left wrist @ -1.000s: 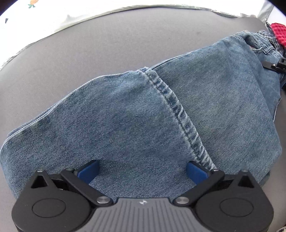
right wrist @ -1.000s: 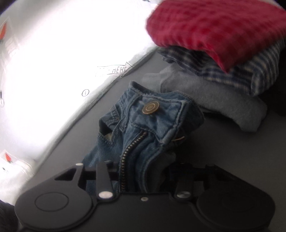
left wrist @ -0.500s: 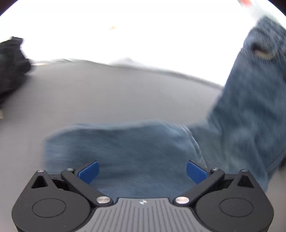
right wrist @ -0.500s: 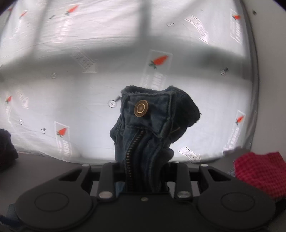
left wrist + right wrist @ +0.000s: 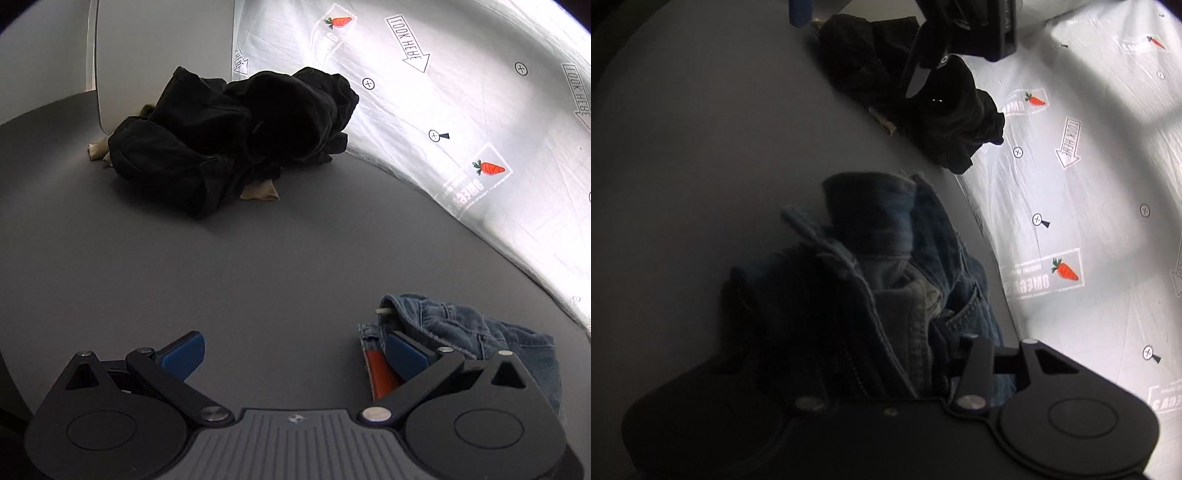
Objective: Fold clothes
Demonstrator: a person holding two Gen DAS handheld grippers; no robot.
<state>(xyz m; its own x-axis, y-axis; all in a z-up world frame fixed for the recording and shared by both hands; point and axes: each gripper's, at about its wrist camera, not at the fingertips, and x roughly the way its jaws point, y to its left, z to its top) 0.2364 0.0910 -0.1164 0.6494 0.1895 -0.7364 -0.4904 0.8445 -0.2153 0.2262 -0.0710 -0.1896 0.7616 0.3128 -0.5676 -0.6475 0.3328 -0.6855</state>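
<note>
The blue jeans [image 5: 886, 236] lie bunched on the grey table [image 5: 701, 147], waistband end up. My right gripper [image 5: 886, 347] is right at them. Its jaws are opening, and the loosened denim still fills the gap and spills over the left finger. The right finger [image 5: 977, 354] shows beside the cloth. In the left wrist view the jeans [image 5: 461, 328] sit at the lower right, just past the right blue pad [image 5: 406, 356]. My left gripper [image 5: 293, 350] is open above bare table with nothing between its pads. It also shows at the top of the right wrist view, left gripper [image 5: 960, 26].
A crumpled heap of black clothes [image 5: 240, 136] lies at the far side of the table, with a beige cloth [image 5: 258, 192] poking out beneath it. A white sheet printed with carrots [image 5: 461, 129] borders the table on the right. A pale panel [image 5: 162, 48] stands behind the heap.
Both grippers swung away from the folded pile toward the black heap. The left gripper came off the spread jeans leg. The right carried the waistband across, lowered it to the table and widened its jaws.
</note>
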